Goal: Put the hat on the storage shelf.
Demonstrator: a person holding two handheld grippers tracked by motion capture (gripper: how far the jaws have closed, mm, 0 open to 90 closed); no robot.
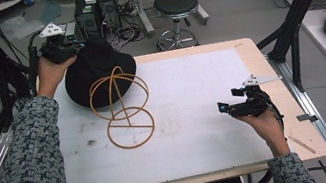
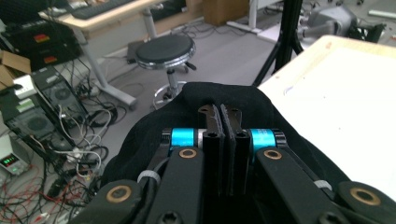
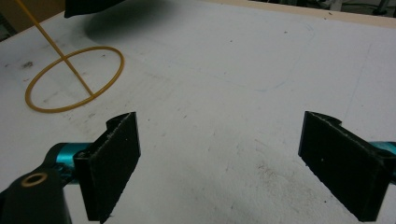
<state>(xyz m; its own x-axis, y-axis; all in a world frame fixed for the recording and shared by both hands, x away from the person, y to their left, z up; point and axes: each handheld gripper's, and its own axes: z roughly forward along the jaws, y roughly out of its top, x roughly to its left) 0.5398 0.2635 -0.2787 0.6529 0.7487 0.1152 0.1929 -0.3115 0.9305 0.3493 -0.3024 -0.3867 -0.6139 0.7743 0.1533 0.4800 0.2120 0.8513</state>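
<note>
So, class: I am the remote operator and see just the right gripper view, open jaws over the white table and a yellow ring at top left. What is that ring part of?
Observer: It is the base of a wire hat stand; the high view shows its looped dome on top.
Operator: And the dark thing at my top edge?
Observer: A black hat at the table's far left corner, behind the stand.
Operator: Where is the left gripper?
Observer: The left gripper has its jaws shut on the hat's fabric.
</note>
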